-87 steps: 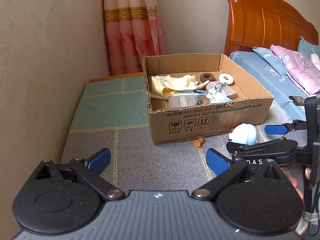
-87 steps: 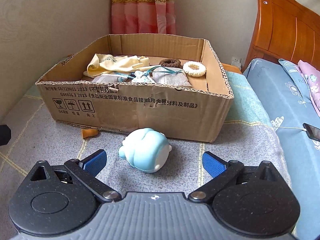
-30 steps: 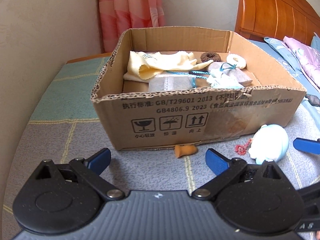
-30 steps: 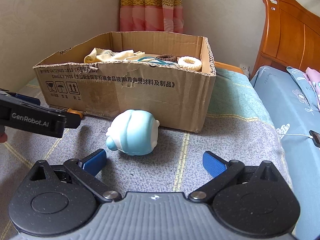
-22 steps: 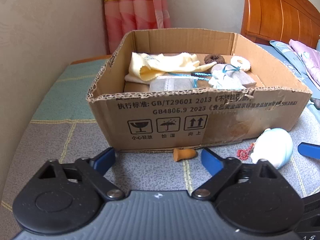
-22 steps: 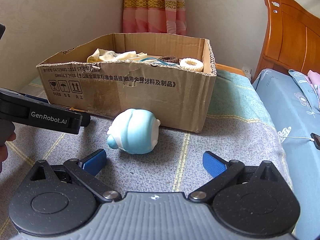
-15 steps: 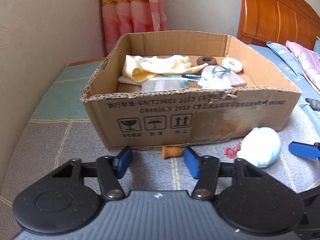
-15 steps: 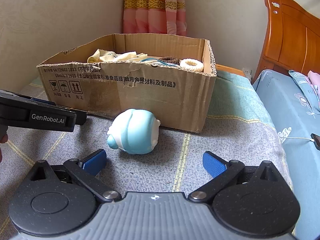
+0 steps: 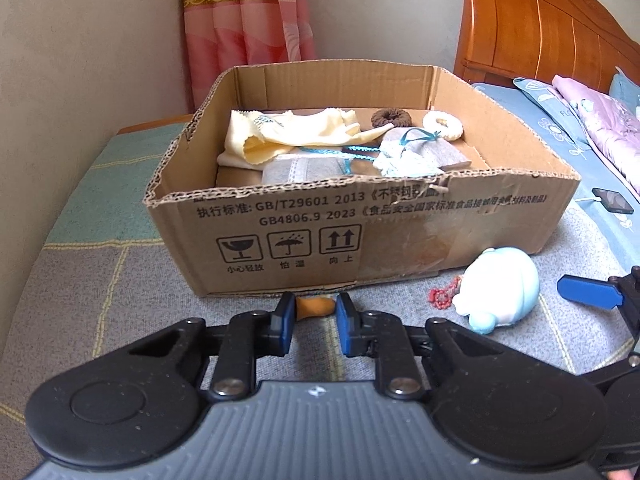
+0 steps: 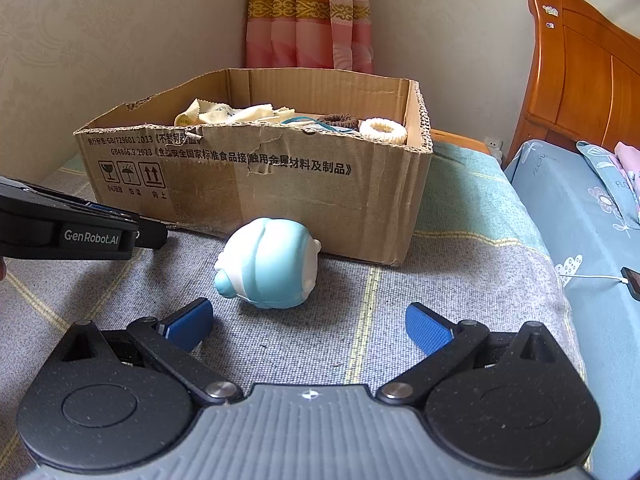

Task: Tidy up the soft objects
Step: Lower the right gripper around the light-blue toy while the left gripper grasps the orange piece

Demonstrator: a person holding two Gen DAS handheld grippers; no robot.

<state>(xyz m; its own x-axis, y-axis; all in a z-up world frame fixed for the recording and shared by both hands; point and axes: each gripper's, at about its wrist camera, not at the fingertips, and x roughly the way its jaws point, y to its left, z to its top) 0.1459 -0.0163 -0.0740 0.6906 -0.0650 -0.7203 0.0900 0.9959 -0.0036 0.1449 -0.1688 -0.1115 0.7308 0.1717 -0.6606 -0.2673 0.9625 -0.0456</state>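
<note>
A small orange soft piece (image 9: 316,307) lies on the grey mat against the front of a cardboard box (image 9: 400,232). My left gripper (image 9: 314,324) has its blue pads closed in on either side of the piece. A light blue plush toy (image 9: 500,294) with a red bead string (image 9: 442,294) lies to the right. In the right wrist view my right gripper (image 10: 308,324) is open, just short of the blue plush toy (image 10: 270,262). The box (image 10: 256,176) holds a yellow cloth (image 9: 288,132), grey pouches, a brown scrunchie (image 9: 391,117) and a white scrunchie (image 9: 443,125).
A wall runs along the left, a pink curtain (image 9: 244,28) hangs behind the box. A bed with a wooden headboard (image 9: 540,36) and blue sheet is on the right, with a phone on a cable (image 9: 612,200) on it.
My left gripper has moved in toward the box front and its jaws have narrowed from wide open to closing around the orange piece. My right gripper stays open near the plush toy.
</note>
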